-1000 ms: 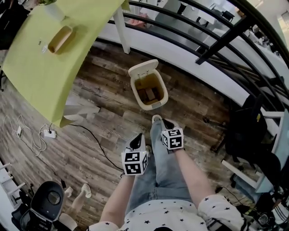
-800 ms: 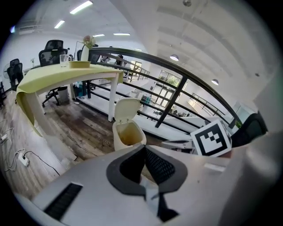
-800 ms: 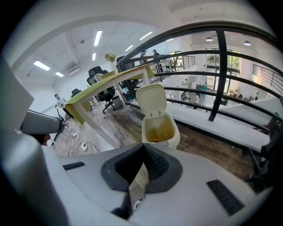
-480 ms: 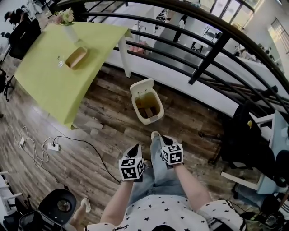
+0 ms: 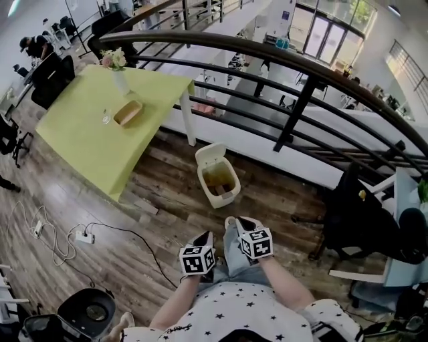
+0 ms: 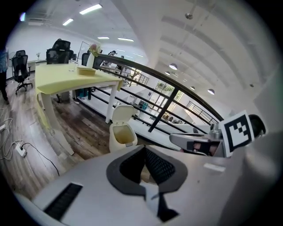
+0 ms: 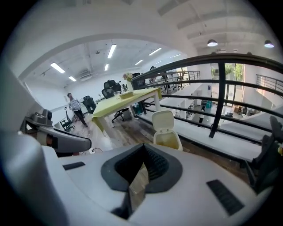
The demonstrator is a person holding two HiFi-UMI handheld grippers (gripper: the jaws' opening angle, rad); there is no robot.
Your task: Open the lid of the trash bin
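1. The head view is bright and evenly lit, with daylight from the windows [image 5: 328, 33] at upper right. Shadows on the wooden floor [image 5: 134, 227] are soft.
2. Fisheye distortion bends the railing [image 5: 267, 60] into an arc, and detail softens toward the edges.
3. In the left gripper view, ceiling strip lights [image 6: 90, 9] glow at upper left. The corners are black, and the left gripper [image 6: 148, 192] is pale and blurred.
4. The right gripper view has the same dark corners. The trash bin [image 7: 166, 130] is sharp, and the right gripper [image 7: 132, 194] is out of focus.
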